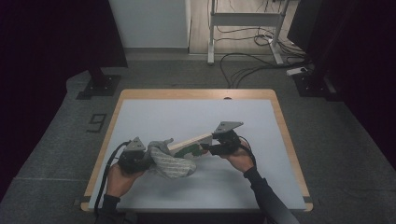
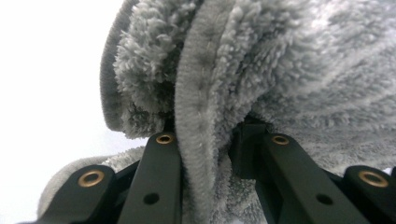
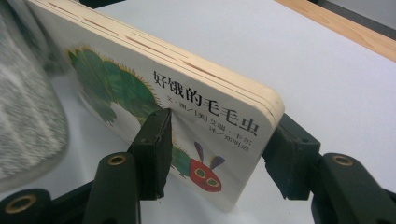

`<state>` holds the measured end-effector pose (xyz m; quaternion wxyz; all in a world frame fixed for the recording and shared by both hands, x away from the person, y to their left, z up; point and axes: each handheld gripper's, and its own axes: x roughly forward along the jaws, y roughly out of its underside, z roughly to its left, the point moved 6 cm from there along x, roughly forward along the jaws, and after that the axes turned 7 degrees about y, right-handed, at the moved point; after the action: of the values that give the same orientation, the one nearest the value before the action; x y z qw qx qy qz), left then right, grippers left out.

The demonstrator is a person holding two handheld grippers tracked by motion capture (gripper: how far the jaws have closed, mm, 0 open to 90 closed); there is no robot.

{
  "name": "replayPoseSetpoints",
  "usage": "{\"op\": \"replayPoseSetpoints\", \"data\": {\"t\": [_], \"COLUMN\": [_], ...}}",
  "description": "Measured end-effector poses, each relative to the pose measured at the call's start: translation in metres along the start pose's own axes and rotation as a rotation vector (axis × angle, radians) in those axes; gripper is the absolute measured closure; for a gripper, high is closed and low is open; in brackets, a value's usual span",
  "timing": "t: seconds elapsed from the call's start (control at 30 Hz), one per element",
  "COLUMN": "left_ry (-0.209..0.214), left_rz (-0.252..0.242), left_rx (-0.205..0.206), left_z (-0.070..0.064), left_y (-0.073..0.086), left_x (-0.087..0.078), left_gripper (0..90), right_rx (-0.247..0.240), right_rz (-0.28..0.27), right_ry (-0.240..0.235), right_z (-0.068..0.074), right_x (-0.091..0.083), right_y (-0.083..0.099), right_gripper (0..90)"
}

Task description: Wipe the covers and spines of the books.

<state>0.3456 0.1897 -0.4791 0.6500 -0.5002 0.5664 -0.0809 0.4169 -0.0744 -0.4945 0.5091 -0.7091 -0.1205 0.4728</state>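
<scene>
We are pinching the stiff, light board book (image 3: 187, 116) by its corner in the right gripper (image 3: 219, 158), lifted over the table (image 1: 261, 140), while the left gripper (image 2: 210, 154) is clamping the soft, floppy cloth (image 2: 280, 70) by a bunched fold.

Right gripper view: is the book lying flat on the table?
No, the board book is held tilted off the white table, its corner clamped between the right gripper's jaws.
</scene>
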Motion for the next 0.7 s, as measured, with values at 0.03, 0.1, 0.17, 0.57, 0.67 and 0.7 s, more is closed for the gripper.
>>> {"op": "replayPoseSetpoints", "data": {"t": [0.03, 0.1, 0.17, 0.57, 0.67, 0.7], "left_ry": [-0.001, 0.004, 0.009, -0.056, -0.084, -0.095], "left_rz": [-0.004, -0.011, -0.009, 0.006, 0.009, 0.012], "left_rx": [0.007, 0.016, 0.015, -0.046, -0.065, -0.071], "left_z": [-0.002, -0.004, -0.004, 0.019, 0.026, 0.029], "left_y": [-0.003, -0.007, -0.007, 0.015, 0.02, 0.021], "left_x": [-0.003, -0.006, -0.005, -0.02, -0.029, -0.031], "left_gripper": [75.7, 75.5, 75.3, 75.4, 75.4, 75.4], "right_rx": [0.0, 0.001, 0.002, -0.001, -0.001, -0.001], "right_rz": [0.0, 0.0, -0.001, -0.002, -0.003, -0.003], "right_ry": [0.0, 0.002, 0.001, -0.002, -0.002, -0.002], "right_z": [0.0, 0.0, 0.0, 0.0, 0.0, 0.0], "right_x": [0.0, 0.0, 0.0, -0.001, -0.001, -0.001], "right_y": [0.0, 0.0, 0.0, 0.0, 0.0, 0.0], "right_gripper": [44.3, 44.2, 44.3, 45.2, 45.2, 45.2]}}
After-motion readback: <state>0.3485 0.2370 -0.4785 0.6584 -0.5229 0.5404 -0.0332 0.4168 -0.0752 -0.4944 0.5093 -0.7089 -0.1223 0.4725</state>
